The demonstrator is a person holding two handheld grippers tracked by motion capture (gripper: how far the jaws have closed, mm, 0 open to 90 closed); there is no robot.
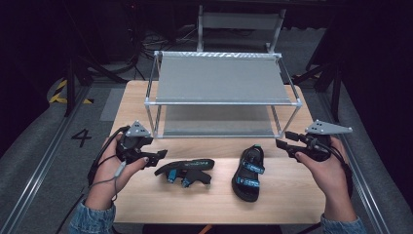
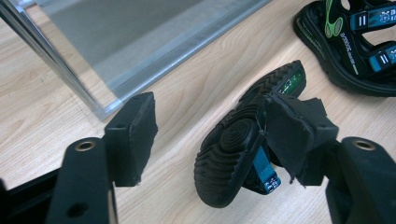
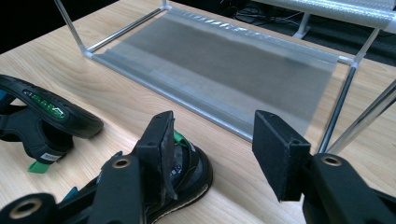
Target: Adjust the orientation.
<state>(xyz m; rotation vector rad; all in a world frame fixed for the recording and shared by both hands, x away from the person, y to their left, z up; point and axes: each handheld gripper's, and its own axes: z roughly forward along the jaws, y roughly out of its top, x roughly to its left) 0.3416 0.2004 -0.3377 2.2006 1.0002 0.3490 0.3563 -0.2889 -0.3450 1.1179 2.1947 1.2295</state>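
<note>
Sandals: two black sandals with blue straps lying on the wooden table (image 1: 272, 195), lower centre of the high view, in front of the metal shelf rack (image 1: 221, 78).
Tipped sandal (image 1: 187, 170): lying on its side left of centre in the high view, tread facing out; in the left gripper view sitting at lower centre (image 2: 238, 149), ribbed sole turned toward the camera, blue strap tab peeking out underneath.
Upright sandal (image 1: 249, 173): resting sole-down right of centre in the high view, straps facing up; well apart from the tipped one, a strip of bare wood lying between them.
Left gripper (image 1: 155, 157): being held in the left hand (image 1: 109, 178) at the left of the high view, jaws pointing toward the tipped sandal; standing released, pads apart, nothing clamped; right pad overlapping the sole's edge in its own view, contact not possible to confirm.
Right gripper (image 1: 287, 140): being held in the right hand (image 1: 324, 168) at the right of the high view, hovering just beyond the upright sandal's toe end; jaws gaping wide, gripping nothing; in its own view the sandal (image 3: 187, 172) showing behind the left jaw.
Rack: standing at centre top of the high view, two grey shelves in a thin silver frame, both bare.
</note>
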